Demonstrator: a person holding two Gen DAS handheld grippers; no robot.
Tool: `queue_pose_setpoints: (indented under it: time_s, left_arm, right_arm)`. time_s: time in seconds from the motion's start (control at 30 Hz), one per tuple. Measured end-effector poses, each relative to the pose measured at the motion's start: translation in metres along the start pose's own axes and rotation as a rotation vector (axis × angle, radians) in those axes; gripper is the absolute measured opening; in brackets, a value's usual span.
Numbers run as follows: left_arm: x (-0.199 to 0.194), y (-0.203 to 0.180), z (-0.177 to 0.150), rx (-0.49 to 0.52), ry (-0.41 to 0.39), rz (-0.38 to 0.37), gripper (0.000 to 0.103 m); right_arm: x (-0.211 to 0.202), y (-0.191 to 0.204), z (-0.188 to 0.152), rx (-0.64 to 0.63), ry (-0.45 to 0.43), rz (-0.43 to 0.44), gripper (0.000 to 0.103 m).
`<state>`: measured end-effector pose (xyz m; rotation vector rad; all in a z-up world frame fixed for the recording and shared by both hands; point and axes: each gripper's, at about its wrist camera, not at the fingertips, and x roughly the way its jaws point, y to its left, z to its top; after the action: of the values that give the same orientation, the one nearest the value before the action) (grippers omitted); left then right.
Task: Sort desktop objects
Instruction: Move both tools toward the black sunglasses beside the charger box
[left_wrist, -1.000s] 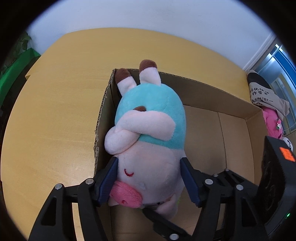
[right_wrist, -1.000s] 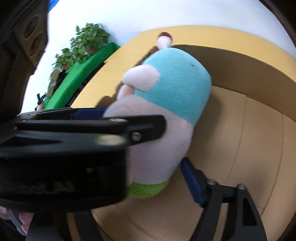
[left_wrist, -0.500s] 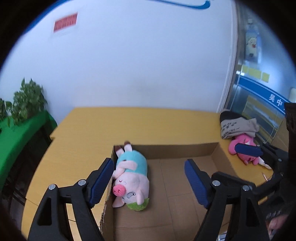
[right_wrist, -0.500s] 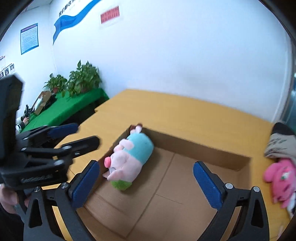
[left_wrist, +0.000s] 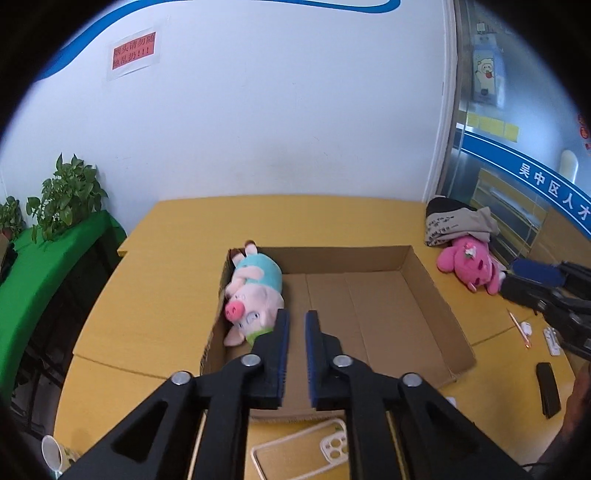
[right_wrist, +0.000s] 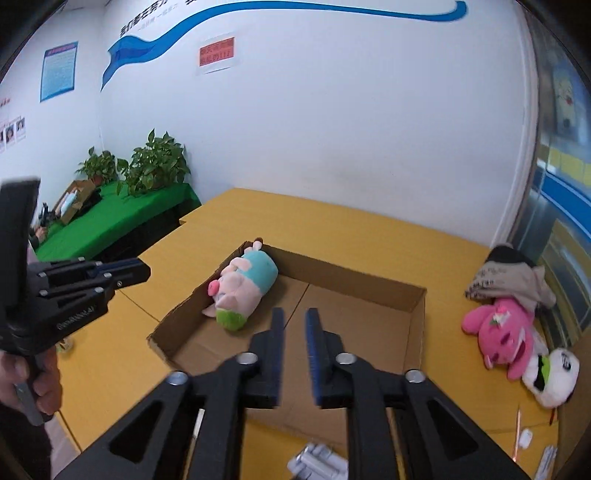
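Both the left gripper (left_wrist: 296, 325) and right gripper (right_wrist: 294, 325) hover with fingers nearly pressed together, holding nothing; reaching like that for the pink plush (right_wrist: 504, 332) at frame right would likely shove it off the table (right_wrist: 332, 236), not into the cardboard box (right_wrist: 419, 317).

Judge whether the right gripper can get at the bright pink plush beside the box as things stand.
Probably yes: the pink plush lies on open table right of the cardboard box, uncovered on the near side, though the right gripper is nearly closed and must open first.

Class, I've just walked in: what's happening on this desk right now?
A person is sorting toys with two handheld grippers. The pig plush lies in the cardboard box, against its left wall. Both the left gripper and right gripper are nearly shut and hold nothing. The pink plush lies on the yellow table, outside the box.
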<state>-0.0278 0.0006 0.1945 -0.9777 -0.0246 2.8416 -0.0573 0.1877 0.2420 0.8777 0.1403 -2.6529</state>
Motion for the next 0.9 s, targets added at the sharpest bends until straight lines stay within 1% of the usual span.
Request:
queue_pose_setpoints:
  time_s: [0.03,0.07,0.1,0.13,0.2,0.27,0.37,0.43,0.5,0.53,0.6,0.63,0.73,0.8,0.9]
  left_arm:
    - [-0.006,-0.001,-0.005,-0.005,0.006,-0.025,0.039]
    - [-0.013,-0.001,-0.010,-0.012,0.006,-0.044,0.073]
    - [-0.022,-0.001,-0.015,-0.023,-0.006,-0.052,0.084]
    - [-0.031,0.000,-0.019,-0.029,-0.030,-0.053,0.084]
    - [-0.045,0.000,-0.027,-0.014,-0.057,-0.062,0.084]
    - [-0.051,-0.002,-0.034,-0.004,-0.062,-0.071,0.084]
    - [-0.050,-0.004,-0.046,-0.016,-0.023,-0.084,0.084]
    - [-0.048,-0.008,-0.057,-0.006,-0.001,-0.084,0.084]
    - [-0.050,-0.014,-0.067,0.013,0.011,-0.084,0.084]
    - [-0.051,-0.018,-0.072,0.023,0.018,-0.093,0.084]
    - [-0.052,-0.025,-0.084,0.037,0.038,-0.137,0.084]
    - [-0.051,-0.030,-0.090,0.042,0.051,-0.162,0.084]
    - [-0.044,-0.044,-0.112,0.052,0.100,-0.245,0.084]
    - [-0.031,-0.057,-0.130,0.057,0.170,-0.313,0.084]
    - [-0.014,-0.075,-0.152,0.079,0.255,-0.356,0.084]
  right_arm:
    - [-0.009,-0.005,-0.005,0.011,-0.004,0.004,0.098]
    - [-0.021,-0.011,-0.011,0.006,-0.024,-0.011,0.102]
    - [-0.033,-0.016,-0.018,-0.010,-0.042,-0.040,0.103]
    - [-0.041,-0.021,-0.023,-0.028,-0.037,-0.069,0.103]
    - [-0.056,-0.035,-0.036,-0.046,0.001,-0.124,0.103]
    - [-0.069,-0.049,-0.050,-0.047,0.017,-0.134,0.103]
    - [-0.080,-0.069,-0.069,-0.019,0.045,-0.156,0.103]
    - [-0.088,-0.079,-0.081,0.008,0.053,-0.151,0.103]
    - [-0.095,-0.081,-0.094,0.009,0.060,-0.141,0.103]
    - [-0.097,-0.081,-0.100,-0.002,0.068,-0.138,0.103]
    - [-0.096,-0.077,-0.121,-0.026,0.102,-0.129,0.103]
    - [-0.096,-0.073,-0.132,-0.027,0.119,-0.117,0.103]
    - [-0.082,-0.059,-0.170,0.012,0.185,-0.034,0.103]
    - [-0.067,-0.047,-0.198,0.062,0.225,0.050,0.103]
    - [-0.047,-0.030,-0.232,0.133,0.274,0.168,0.103]
